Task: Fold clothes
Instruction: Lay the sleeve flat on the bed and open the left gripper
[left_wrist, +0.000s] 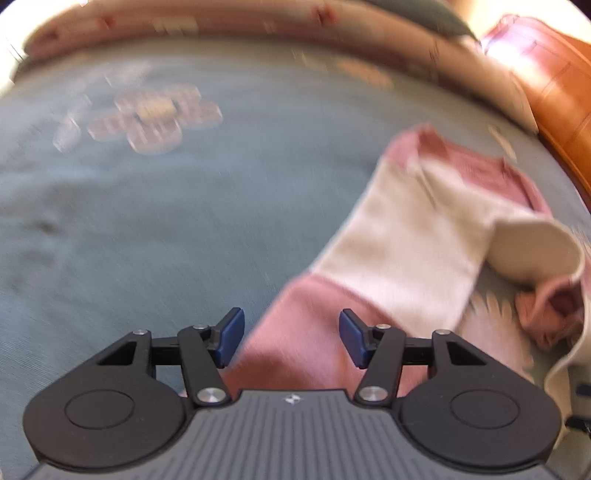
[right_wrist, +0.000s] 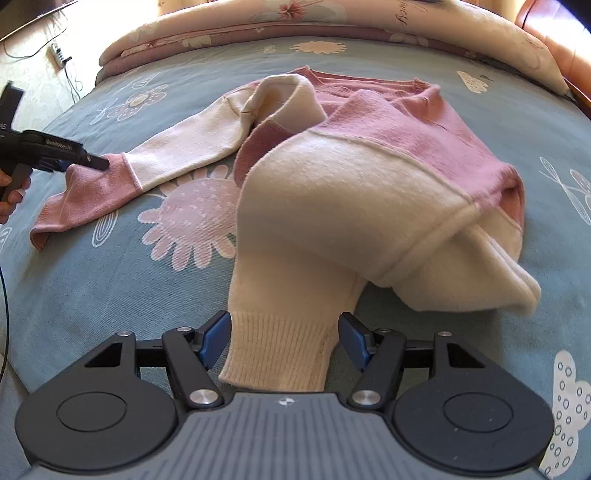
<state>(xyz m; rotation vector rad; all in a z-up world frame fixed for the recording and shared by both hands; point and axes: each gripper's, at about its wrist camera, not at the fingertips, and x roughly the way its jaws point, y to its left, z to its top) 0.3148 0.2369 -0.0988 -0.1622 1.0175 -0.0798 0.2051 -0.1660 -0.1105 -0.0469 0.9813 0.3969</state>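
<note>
Pink-and-cream sweater (right_wrist: 369, 177) rumpled on a blue flowered bedspread (right_wrist: 122, 295), a rolled quilt (right_wrist: 332, 18) behind it.

Both grippers stand released, gripping nothing: the right gripper (right_wrist: 283, 341) straddles the cream ribbed cuff (right_wrist: 280, 354), the left gripper (left_wrist: 291, 338) brackets the pink cuff (left_wrist: 306, 343) of the outstretched sleeve; 1 hand (right_wrist: 11, 192) shows at the edge.
</note>
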